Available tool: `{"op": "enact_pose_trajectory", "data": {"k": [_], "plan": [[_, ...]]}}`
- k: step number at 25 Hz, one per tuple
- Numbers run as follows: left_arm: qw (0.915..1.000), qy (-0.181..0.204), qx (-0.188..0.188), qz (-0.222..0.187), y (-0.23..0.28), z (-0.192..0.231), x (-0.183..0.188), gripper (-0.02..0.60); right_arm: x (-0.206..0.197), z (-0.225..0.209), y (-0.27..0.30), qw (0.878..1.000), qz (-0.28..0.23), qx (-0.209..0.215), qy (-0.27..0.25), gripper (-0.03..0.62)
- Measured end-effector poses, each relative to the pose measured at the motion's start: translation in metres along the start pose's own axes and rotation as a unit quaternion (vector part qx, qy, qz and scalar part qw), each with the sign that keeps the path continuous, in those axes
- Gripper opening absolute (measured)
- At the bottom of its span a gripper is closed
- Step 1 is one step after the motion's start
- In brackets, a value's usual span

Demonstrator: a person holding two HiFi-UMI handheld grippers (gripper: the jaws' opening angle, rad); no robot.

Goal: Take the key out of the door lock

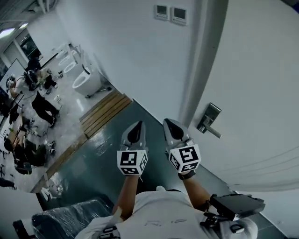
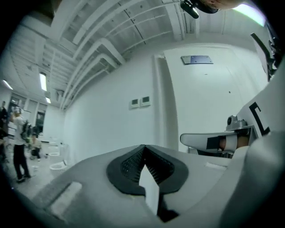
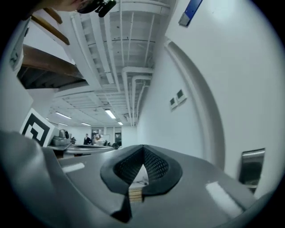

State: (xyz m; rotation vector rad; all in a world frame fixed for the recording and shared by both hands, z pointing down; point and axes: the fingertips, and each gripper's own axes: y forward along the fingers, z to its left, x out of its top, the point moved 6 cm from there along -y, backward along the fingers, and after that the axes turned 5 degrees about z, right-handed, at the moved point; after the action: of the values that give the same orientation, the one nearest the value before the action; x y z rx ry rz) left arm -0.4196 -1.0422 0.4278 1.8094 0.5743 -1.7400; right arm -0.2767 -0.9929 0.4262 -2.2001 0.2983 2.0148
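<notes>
A white door [image 1: 261, 93] stands at the right of the head view, with a metal lock plate and lever handle [image 1: 208, 120] on it. No key can be made out there at this size. My right gripper [image 1: 169, 122] is shut and empty, held a little left of and below the handle. My left gripper [image 1: 138, 125] is shut and empty beside it, further from the door. In the right gripper view the lock plate [image 3: 252, 165] shows at the far right, past the shut right gripper [image 3: 143, 146]. The left gripper view shows the shut left gripper [image 2: 144, 146], the door [image 2: 209, 102] and the other gripper at the right.
A white wall [image 1: 131, 51] with two small wall panels [image 1: 170, 13] runs left of the door frame. Dark floor [image 1: 103, 154] lies below, with wooden boards [image 1: 103, 112] and a white toilet bowl [image 1: 86, 81] further left. People [image 1: 39, 102] stand far off at the left.
</notes>
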Motion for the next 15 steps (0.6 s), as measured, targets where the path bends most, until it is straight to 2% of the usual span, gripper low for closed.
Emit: {"op": "enact_pose_trajectory", "data": {"k": [3, 7, 11, 15], "plan": [[0.9941, 0.012, -0.108, -0.003, 0.054, -0.048, -0.001, 0.002, -0.002, -0.054, -0.024, 0.997, -0.003, -0.08, 0.014, 0.003], [0.9721, 0.03, -0.231, -0.027, 0.111, -0.092, 0.006, 0.002, -0.013, -0.101, -0.04, 0.985, -0.004, -0.166, 0.038, 0.003], [0.9497, 0.031, -0.309, -0.043, 0.174, -0.114, 0.03, 0.002, 0.014, -0.138, -0.042, 0.966, -0.02, -0.258, 0.022, 0.003], [0.9199, 0.025, -0.389, -0.043, 0.221, -0.145, 0.029, 0.002, 0.029, -0.168, -0.058, 0.934, -0.042, -0.356, 0.012, 0.003]]}}
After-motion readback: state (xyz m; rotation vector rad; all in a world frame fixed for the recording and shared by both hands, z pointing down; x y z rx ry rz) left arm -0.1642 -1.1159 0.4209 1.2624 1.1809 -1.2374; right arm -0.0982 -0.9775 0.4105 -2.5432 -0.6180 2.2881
